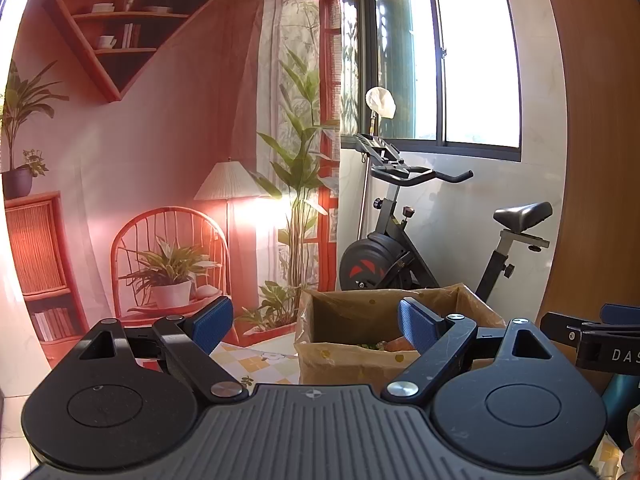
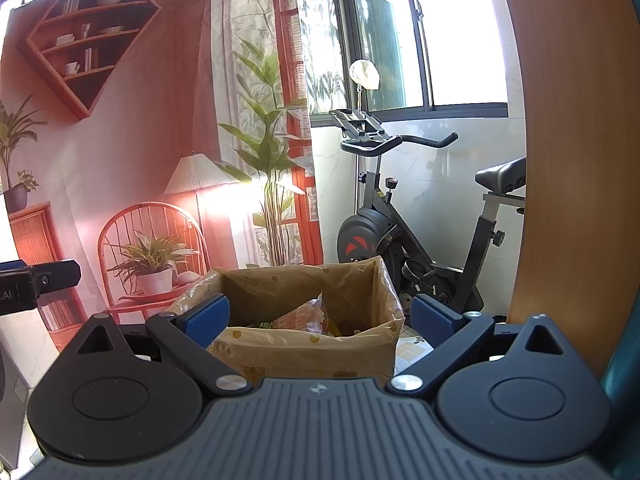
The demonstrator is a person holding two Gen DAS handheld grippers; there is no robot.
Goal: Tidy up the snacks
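A brown cardboard box lined with a clear plastic bag (image 2: 304,352) stands straight ahead in the right wrist view, with orange snack packets (image 2: 304,316) inside it. The same box (image 1: 352,356) sits to the right of centre in the left wrist view, with snack packets (image 1: 394,345) low inside. My left gripper (image 1: 316,326) is open and empty, short of the box. My right gripper (image 2: 320,318) is open and empty, its fingers either side of the box's near wall. The right gripper also shows at the far right of the left wrist view (image 1: 596,340).
The box stands on a yellow and white checked cloth (image 1: 256,364). A printed room backdrop (image 1: 140,184) hangs behind. An exercise bike (image 2: 416,224) stands behind the box under a window. A curved wooden panel (image 2: 568,160) rises on the right.
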